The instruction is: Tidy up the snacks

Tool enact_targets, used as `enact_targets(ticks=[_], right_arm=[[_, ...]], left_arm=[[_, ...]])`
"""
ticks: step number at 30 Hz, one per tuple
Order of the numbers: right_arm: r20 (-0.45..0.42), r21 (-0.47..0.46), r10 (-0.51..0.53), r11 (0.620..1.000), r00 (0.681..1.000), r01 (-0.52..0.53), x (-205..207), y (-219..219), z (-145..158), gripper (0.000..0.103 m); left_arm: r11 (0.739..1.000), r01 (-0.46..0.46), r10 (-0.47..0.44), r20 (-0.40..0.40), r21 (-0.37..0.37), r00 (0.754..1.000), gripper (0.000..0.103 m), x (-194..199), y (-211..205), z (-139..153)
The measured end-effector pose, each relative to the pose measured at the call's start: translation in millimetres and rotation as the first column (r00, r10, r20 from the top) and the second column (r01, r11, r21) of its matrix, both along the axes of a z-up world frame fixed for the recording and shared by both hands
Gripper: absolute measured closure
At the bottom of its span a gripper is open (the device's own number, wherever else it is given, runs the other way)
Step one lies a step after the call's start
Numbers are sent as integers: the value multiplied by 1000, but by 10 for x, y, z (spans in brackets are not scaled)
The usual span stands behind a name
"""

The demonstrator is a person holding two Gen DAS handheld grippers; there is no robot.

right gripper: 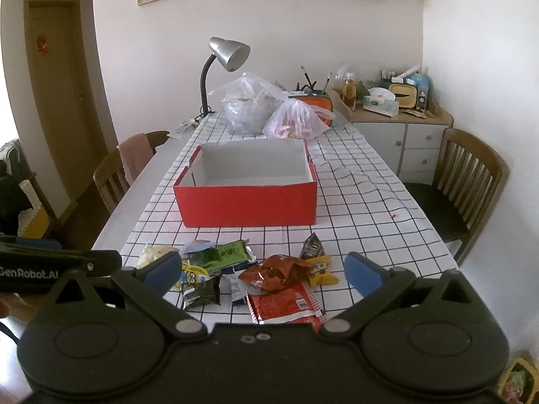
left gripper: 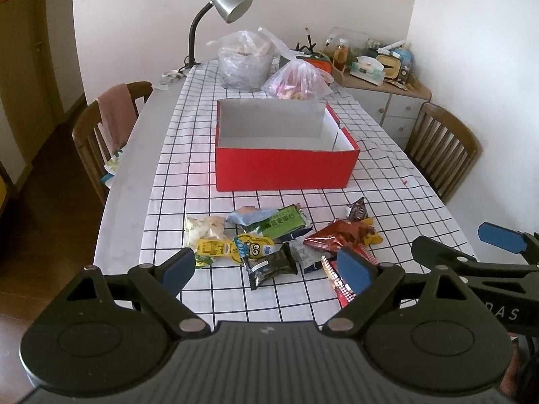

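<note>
A pile of snack packets lies on the checked tablecloth near the front edge: a green packet point(left gripper: 281, 224), a yellow minion packet point(left gripper: 251, 247), a dark packet point(left gripper: 271, 266), a crinkled red-brown packet point(left gripper: 337, 237) and a red flat packet point(right gripper: 286, 304). Behind them stands an open, empty red box point(left gripper: 286, 168), also in the right wrist view point(right gripper: 247, 203). My left gripper point(left gripper: 266, 271) is open above the near side of the pile. My right gripper point(right gripper: 262, 271) is open over the pile too. Neither holds anything.
Two clear plastic bags point(left gripper: 296, 79) with food and a desk lamp point(left gripper: 229, 3) stand at the table's far end. Wooden chairs point(left gripper: 441, 148) flank the table on both sides. A cabinet point(right gripper: 397, 134) with clutter stands at the back right.
</note>
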State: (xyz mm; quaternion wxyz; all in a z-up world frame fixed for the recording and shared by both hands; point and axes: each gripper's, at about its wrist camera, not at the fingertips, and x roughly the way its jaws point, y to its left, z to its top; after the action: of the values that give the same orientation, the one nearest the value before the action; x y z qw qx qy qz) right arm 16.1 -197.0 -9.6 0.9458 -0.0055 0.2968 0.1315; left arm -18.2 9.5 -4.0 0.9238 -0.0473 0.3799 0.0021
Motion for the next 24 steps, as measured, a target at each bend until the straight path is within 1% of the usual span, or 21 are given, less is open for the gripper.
enact_targets(ticks=[7, 24], right_arm=[[4, 9, 11, 1000, 1000, -11, -6, -5, 10, 0], [3, -16, 10, 1000, 1000, -10, -10, 23, 33, 0]], left_arm=[[1000, 4, -4, -6, 3, 1000, 11, 1, -16, -5], [1000, 10, -10, -9, 4, 1000, 11, 20, -9, -16]])
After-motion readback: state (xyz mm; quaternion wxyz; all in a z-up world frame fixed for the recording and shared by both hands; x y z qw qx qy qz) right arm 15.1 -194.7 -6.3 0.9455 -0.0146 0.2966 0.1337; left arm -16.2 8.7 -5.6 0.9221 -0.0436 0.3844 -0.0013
